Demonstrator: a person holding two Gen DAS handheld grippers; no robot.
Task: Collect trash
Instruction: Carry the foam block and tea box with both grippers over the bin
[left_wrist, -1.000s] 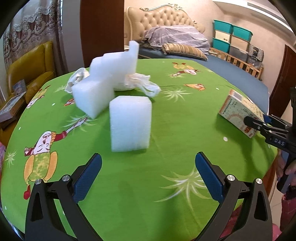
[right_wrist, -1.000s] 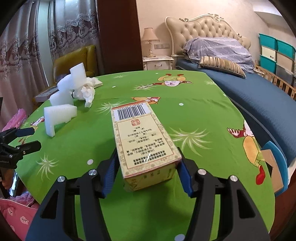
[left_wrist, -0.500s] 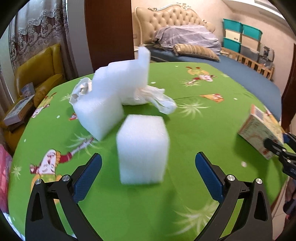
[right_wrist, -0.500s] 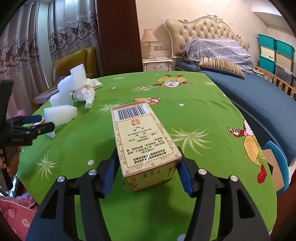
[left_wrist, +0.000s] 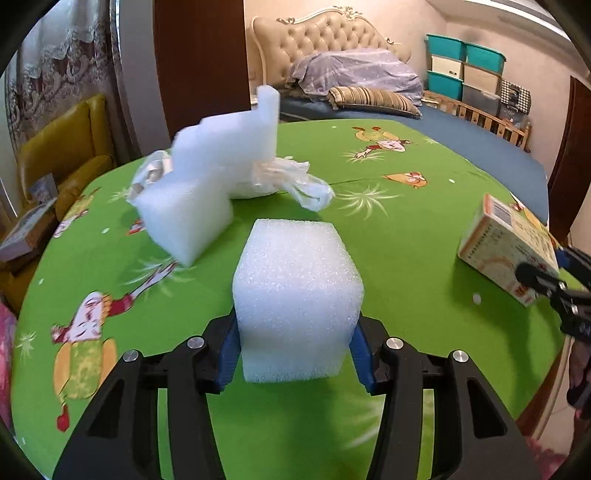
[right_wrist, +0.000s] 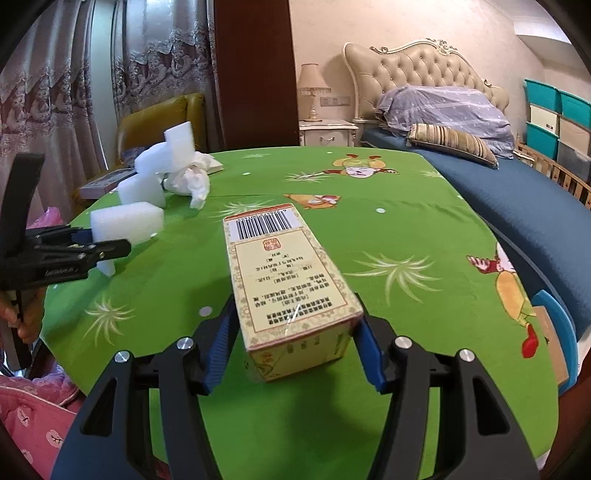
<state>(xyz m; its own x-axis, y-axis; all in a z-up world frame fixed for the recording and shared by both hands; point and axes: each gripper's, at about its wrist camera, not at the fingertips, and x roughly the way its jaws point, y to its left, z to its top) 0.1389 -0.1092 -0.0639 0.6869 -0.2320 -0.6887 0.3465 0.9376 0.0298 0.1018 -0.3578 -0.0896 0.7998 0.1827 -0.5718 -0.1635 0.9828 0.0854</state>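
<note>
My left gripper (left_wrist: 293, 354) is shut on a white foam block (left_wrist: 295, 291) that stands on the green tablecloth (left_wrist: 388, 236); the block also shows in the right wrist view (right_wrist: 125, 227). Behind it lie a bigger stepped foam piece (left_wrist: 210, 192) and a crumpled clear plastic bag (left_wrist: 291, 181). My right gripper (right_wrist: 293, 354) is shut on a yellow cardboard box (right_wrist: 284, 280) with a barcode on its far end. The box also shows at the right in the left wrist view (left_wrist: 509, 251).
The round table's edge drops off on all sides. A yellow armchair (left_wrist: 62, 147) stands to the left, a bed (right_wrist: 480, 155) behind and to the right. Pink fabric (right_wrist: 33, 421) lies below the table's left edge. Teal storage boxes (left_wrist: 465, 70) stand by the far wall.
My left gripper has moved forward to the foam block and closed its jaws on it. My right gripper has stayed shut on the box, hardly moving.
</note>
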